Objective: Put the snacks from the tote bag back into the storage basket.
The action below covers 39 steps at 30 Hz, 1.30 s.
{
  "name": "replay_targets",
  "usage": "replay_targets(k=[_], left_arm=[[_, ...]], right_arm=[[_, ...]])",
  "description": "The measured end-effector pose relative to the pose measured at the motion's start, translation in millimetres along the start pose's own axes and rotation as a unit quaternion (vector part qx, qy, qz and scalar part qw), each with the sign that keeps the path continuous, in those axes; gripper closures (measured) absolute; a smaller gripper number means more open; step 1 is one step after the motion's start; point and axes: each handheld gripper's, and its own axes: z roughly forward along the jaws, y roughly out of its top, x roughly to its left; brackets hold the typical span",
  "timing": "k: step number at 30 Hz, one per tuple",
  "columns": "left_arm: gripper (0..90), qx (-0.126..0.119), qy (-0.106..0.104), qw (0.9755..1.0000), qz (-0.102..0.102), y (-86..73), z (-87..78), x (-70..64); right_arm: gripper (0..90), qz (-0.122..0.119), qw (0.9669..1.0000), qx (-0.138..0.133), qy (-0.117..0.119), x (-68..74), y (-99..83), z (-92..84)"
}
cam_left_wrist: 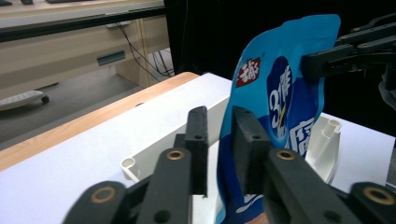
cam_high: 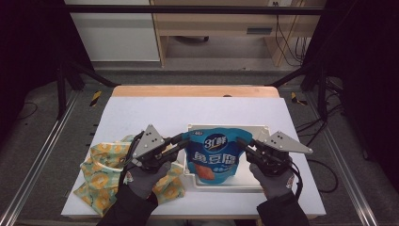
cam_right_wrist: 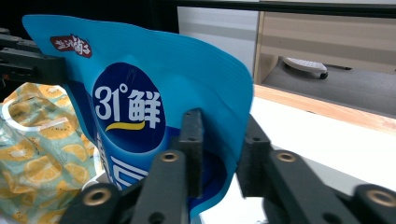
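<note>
Gloved hands: both enter from the bottom edge of the high view, wrists and sleeves cut off there.
Left gripper [cam_high: 181,140]: its jaws straddle the left edge of the blue snack pouch [cam_high: 216,155]; in the left gripper view a gap shows beside one pad, so whether it truly pinches cannot be told.
Lemon-print bag [cam_high: 104,175]: lies crumpled on the white table [cam_high: 141,113], under and behind the left gripper, partly hidden by the hand.
Blue snack pouch: stands upright between the two tools, above the white tray [cam_high: 256,129]; its bottom is blurred and its lower print hard to read.
White tray: mostly covered by the pouch, rim and corner posts visible.
Right gripper [cam_high: 243,143]: jaws narrowed onto the pouch's right edge, which curls between the pads; contact looks firm in the right gripper view.
</note>
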Motion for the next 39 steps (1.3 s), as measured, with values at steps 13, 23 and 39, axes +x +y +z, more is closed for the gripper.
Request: replay_targets(k=[13,23,39], left_arm=[[43.0,0.003,0.011,0.9999,-0.007,-13.9,-38.8,21.5],[33.7,0.028,0.054,0.9981,-0.013,-43.2,-70.4,43.4],[28.4,0.044,0.092,0.9942,-0.036,-88.4,-100.0,66.1]], right_arm=[[39.2,-0.008,0.9996,-0.011,-0.023,-2.6,-9.9,-5.6],[32.1,0.0,0.9996,-0.004,-0.027,-10.1,-24.6,-13.4],[27.9,0.026,0.998,0.014,-0.056,-28.2,-53.7,-24.4]])
